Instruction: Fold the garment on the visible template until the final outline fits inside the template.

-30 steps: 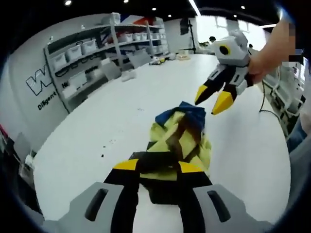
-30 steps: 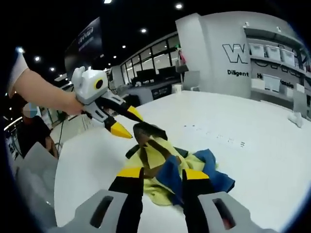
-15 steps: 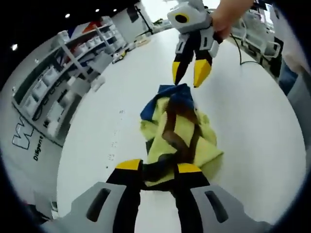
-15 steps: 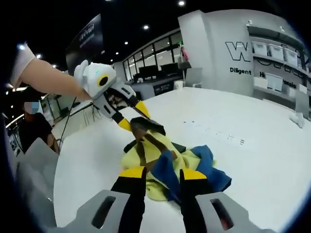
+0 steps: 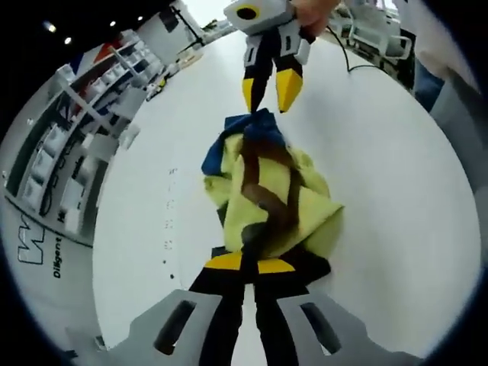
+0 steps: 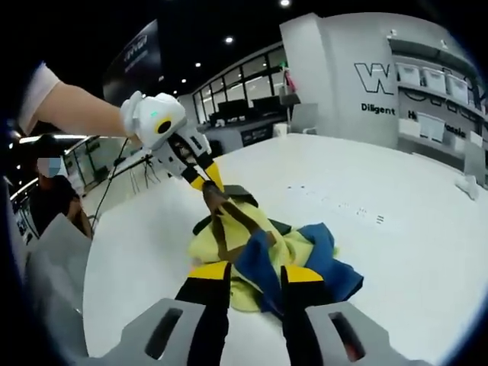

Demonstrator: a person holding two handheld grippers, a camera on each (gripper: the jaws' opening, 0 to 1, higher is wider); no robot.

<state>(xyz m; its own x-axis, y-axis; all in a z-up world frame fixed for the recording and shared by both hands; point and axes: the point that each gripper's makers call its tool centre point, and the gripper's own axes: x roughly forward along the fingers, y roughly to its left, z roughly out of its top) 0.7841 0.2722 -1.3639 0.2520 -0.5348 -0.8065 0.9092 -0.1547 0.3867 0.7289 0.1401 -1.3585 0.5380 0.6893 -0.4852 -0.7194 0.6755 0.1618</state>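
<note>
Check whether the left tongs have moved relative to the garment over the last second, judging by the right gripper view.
Yes. The left tongs came down from just above the garment onto its dark end, with the jaws now closed together there.

The right gripper (image 6: 253, 273) rises from the bottom of the right gripper view, its yellow-tipped jaws parted with a blue fold of the garment (image 6: 263, 248) lying between them; the garment itself is a crumpled heap of yellow, blue and brown cloth on the white table (image 6: 396, 252). Beyond the heap the left gripper (image 6: 207, 181) reaches in from the left, held by a hand (image 6: 122, 126) on a bare arm, its jaws drawn together on the dark far edge of the garment; a grey wall with white lettering (image 6: 379, 76) stands behind the table.
</note>
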